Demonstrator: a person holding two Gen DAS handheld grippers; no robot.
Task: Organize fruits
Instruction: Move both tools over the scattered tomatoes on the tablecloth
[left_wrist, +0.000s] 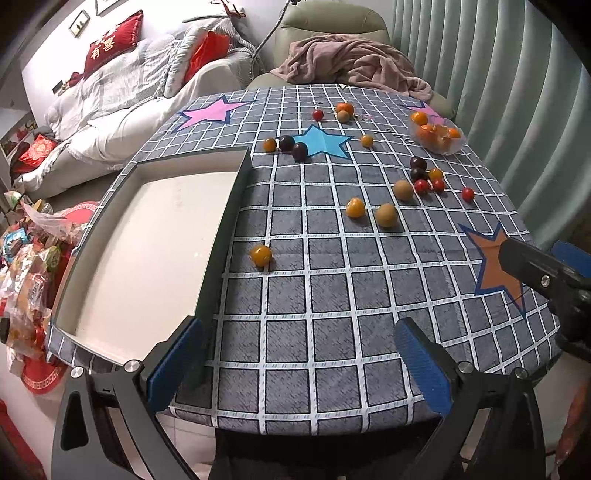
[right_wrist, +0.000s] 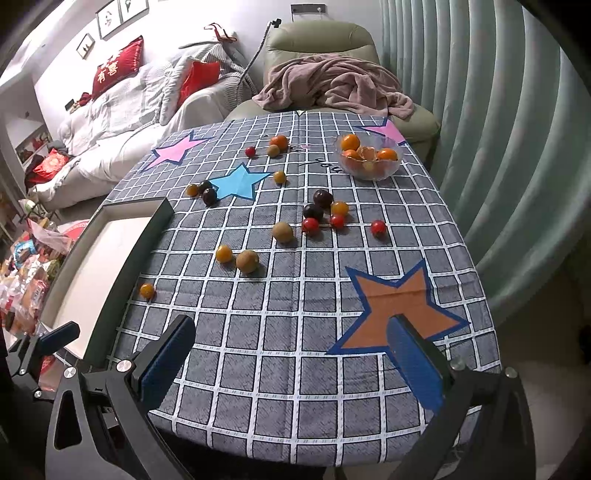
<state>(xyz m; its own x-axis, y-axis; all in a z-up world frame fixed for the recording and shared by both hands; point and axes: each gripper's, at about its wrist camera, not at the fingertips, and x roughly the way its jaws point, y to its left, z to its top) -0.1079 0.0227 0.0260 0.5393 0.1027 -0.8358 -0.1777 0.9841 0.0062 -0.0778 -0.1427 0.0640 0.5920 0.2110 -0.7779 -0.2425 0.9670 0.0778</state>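
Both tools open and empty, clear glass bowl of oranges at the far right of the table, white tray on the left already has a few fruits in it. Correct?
One error: the white tray with dark walls holds no fruit; its floor is bare in the left wrist view. The small fruits lie loose on the grid-patterned tablecloth. The rest stands: the left tool and right tool are open and empty, and the clear glass bowl of oranges sits far right.

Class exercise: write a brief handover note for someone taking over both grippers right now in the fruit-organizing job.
Left gripper: open, empty, at the near table edge beside the tray.
Right gripper: open, empty, above the orange star.
White tray: on the left of the table, nothing in it.
Glass bowl: far right, holds mandarins.
Loose fruit on the tablecloth: yellow-orange cherry tomato nearest the tray, red tomatoes, dark plums, brownish round fruits.
Done: nothing on the tray.
Left: sort all the loose fruit.
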